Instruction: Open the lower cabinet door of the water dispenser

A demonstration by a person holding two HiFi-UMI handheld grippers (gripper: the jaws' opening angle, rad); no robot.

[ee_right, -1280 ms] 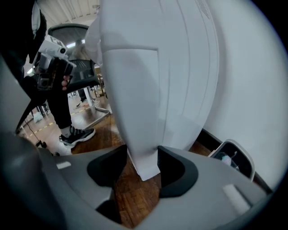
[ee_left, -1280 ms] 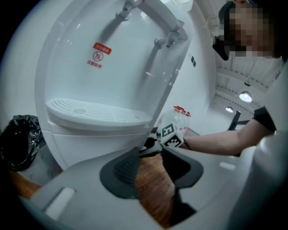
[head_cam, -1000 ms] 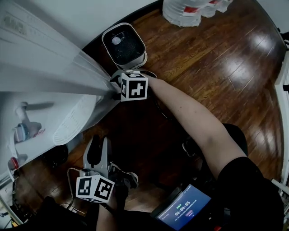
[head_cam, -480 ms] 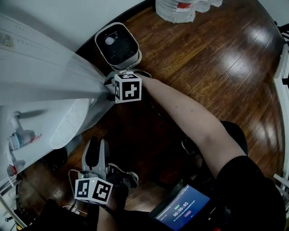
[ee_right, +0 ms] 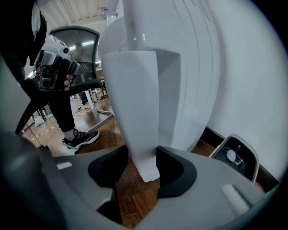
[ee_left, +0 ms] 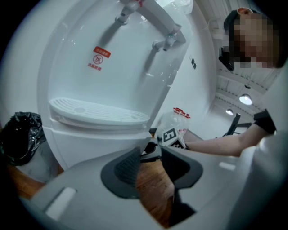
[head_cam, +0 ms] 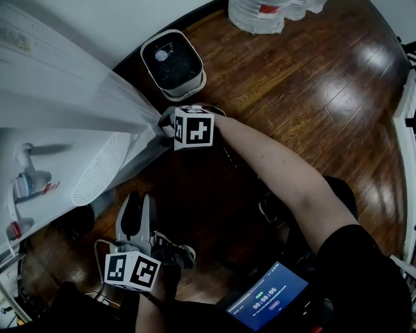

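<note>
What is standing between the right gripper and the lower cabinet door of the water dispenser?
Nothing visible. The right gripper has the edge of the lower cabinet door between its jaws, which have just been closing and now press it on both sides. The white bin sits off to the side.

In the head view the water dispenser (head_cam: 58, 104) is running off the left edge, and the bottles (head_cam: 260, 13) are being cut by the top edge. The screen (head_cam: 266, 302) is showing print too small to read, as is the red label (ee_left: 100, 57). The right gripper (head_cam: 164, 123) is hiding its jaws behind its marker cube (head_cam: 193, 127). They have just been closing and are pressing on the door (ee_right: 135, 103) edge between them. A bin (ee_right: 234, 157) is sitting half behind that gripper's body.
</note>
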